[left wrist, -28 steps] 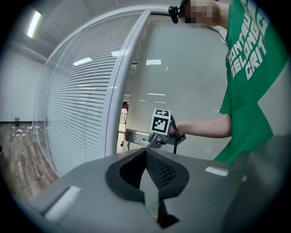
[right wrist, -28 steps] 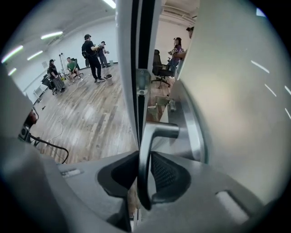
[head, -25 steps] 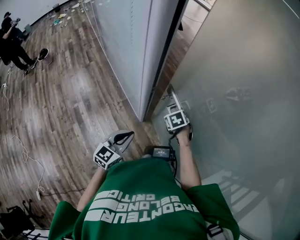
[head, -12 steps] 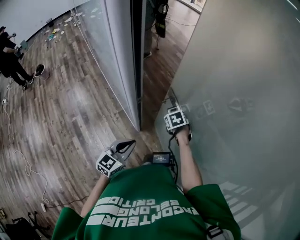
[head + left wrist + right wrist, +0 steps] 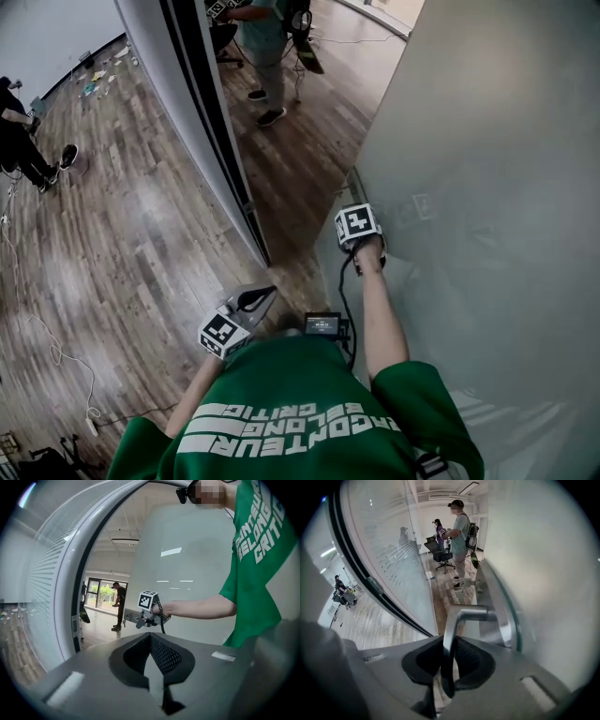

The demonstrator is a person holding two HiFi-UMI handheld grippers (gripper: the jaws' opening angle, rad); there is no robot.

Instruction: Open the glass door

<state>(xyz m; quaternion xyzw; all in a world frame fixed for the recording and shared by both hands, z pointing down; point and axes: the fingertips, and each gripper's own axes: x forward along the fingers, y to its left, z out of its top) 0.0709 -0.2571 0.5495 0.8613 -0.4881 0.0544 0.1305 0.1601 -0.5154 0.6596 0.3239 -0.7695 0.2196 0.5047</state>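
Note:
The frosted glass door [image 5: 487, 178] stands swung open, away from its dark frame [image 5: 208, 122]. My right gripper [image 5: 356, 211] points steeply down at the door's edge. It is shut on the metal lever handle [image 5: 464, 615], whose bent bar runs down between the black pads [image 5: 471, 660]. The left gripper view shows the same grip from the side: the right gripper [image 5: 143, 618] is on the handle at the door [image 5: 187, 564]. My left gripper [image 5: 251, 300] hangs free by my waist, away from the door, its jaws [image 5: 154, 677] shut on nothing.
Through the doorway, two people [image 5: 267, 37] stand on the wood floor by an office chair [image 5: 440, 552]. A curved glass wall [image 5: 393, 559] runs left of the frame. Another person [image 5: 19, 131] stands at the far left, and cables [image 5: 47, 342] trail over the floor.
The door has swung further open, so the gap at the frame has widened and the people beyond show. My right gripper went with the handle, still gripping it. The left gripper shifted slightly.

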